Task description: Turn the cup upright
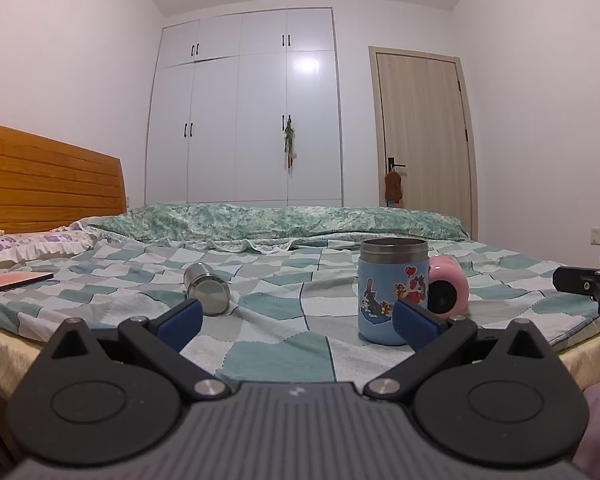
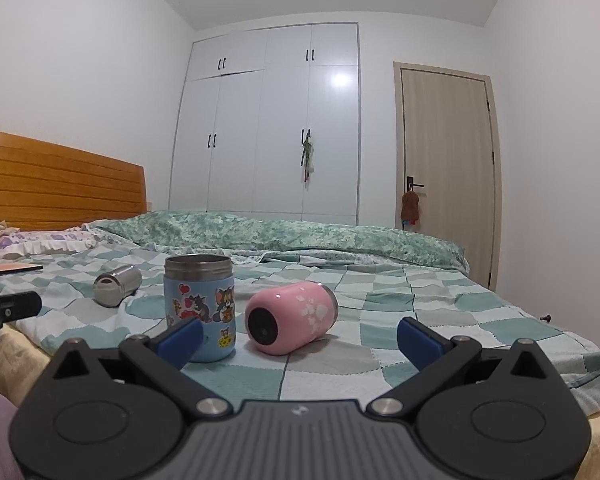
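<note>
A blue cartoon cup (image 1: 392, 292) (image 2: 200, 304) stands upright on the checked bedspread, its steel mouth up. A pink cup (image 2: 290, 316) lies on its side just right of it, base toward me; in the left wrist view it (image 1: 450, 286) peeks out behind the blue cup. A small steel cup (image 1: 206, 288) (image 2: 116, 284) lies on its side further left. My left gripper (image 1: 298, 322) is open and empty, in front of the cups. My right gripper (image 2: 300, 340) is open and empty, with the pink cup beyond the gap between its fingers.
The bed (image 1: 268, 344) has a wooden headboard (image 1: 48, 180) at left, pillows and a rolled green quilt (image 2: 284, 232) at the back. A flat pink-topped item (image 1: 14, 280) lies at left. A white wardrobe (image 1: 244, 112) and door (image 2: 448, 152) stand behind.
</note>
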{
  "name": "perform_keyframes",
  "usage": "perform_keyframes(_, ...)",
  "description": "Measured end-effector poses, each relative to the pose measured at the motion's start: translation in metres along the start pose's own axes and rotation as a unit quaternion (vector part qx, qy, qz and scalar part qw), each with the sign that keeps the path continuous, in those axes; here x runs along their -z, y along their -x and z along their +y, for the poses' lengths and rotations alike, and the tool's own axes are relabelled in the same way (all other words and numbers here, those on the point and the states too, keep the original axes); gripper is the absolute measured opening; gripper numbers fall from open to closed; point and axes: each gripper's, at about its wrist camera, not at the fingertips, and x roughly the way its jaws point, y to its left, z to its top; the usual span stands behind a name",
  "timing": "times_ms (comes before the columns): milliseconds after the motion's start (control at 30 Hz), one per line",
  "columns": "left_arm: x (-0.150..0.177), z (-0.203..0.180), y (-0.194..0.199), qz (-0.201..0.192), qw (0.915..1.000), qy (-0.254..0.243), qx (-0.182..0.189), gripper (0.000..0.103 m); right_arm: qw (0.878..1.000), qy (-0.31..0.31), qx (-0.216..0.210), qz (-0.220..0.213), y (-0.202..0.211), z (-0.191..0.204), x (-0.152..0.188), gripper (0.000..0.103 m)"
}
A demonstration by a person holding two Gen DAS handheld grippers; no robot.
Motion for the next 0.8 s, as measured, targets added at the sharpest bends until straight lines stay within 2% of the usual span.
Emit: perform_keyframes(800,-0.0001,-0.0012,0.0027,-0.003,1.0000,-0.003,0.003,0.103,1.000,0.000,0.000,-0.001,0.0001,-0.0002,0.0002,0.103)
